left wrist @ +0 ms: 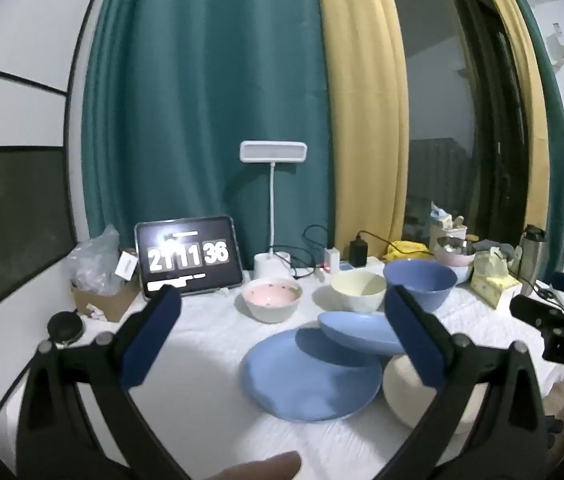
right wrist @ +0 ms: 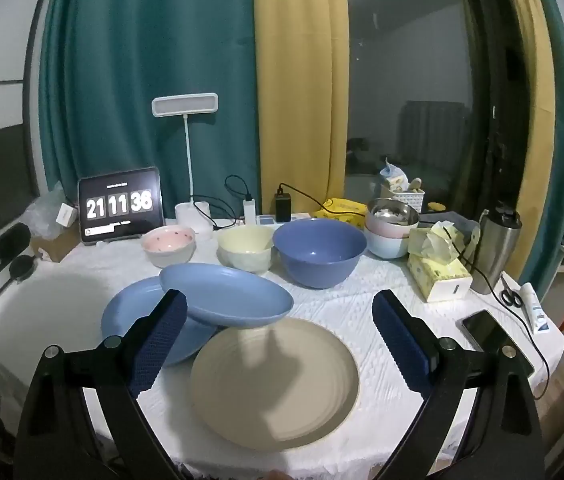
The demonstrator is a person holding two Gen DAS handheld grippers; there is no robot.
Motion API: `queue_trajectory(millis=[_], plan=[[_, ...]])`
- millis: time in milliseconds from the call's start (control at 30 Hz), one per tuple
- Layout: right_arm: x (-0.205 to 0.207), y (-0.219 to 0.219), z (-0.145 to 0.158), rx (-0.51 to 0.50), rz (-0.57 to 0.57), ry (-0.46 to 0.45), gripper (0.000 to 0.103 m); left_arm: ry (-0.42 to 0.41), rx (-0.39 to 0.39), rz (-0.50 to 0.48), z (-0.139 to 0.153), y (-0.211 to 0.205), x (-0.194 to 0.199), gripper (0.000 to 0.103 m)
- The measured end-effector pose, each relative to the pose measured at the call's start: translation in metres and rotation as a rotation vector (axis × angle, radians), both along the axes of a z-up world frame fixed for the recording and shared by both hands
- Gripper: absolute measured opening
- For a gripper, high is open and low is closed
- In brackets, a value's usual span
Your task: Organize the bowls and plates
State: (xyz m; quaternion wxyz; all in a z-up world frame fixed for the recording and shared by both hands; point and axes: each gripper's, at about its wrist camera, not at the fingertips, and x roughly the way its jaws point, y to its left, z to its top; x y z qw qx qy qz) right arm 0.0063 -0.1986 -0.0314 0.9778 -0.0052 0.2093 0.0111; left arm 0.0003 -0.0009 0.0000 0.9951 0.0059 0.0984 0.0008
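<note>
On the white tablecloth lies a large blue plate [left wrist: 306, 380] [right wrist: 129, 312]. A smaller blue plate [left wrist: 358, 332] [right wrist: 225, 296] rests tilted on it and on the edge of a beige plate [right wrist: 277, 376] [left wrist: 400, 392]. Behind them stand a pink bowl [left wrist: 271, 298] [right wrist: 167, 245], a cream bowl [left wrist: 358, 290] [right wrist: 245, 248] and a big blue bowl [left wrist: 420, 282] [right wrist: 320, 250]. My left gripper [left wrist: 282, 338] hangs open above the plates, holding nothing. My right gripper [right wrist: 277, 336] is open over the beige plate, empty.
A tablet clock [right wrist: 119, 204], a desk lamp [right wrist: 185, 108], chargers and cables line the back. Stacked bowls [right wrist: 390, 226], a tissue box [right wrist: 440, 276], a steel flask [right wrist: 496, 248], scissors [right wrist: 510, 296], a tube and a phone [right wrist: 494, 338] crowd the right side.
</note>
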Motion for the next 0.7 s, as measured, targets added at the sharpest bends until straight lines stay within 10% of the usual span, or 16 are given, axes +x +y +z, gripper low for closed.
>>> queue_trajectory(millis=[700], plan=[[-0.003,0.004,-0.001,-0.007,0.015,0.001,0.096,0.020,-0.011,-0.024,0.004,-0.005,-0.008,0.102]])
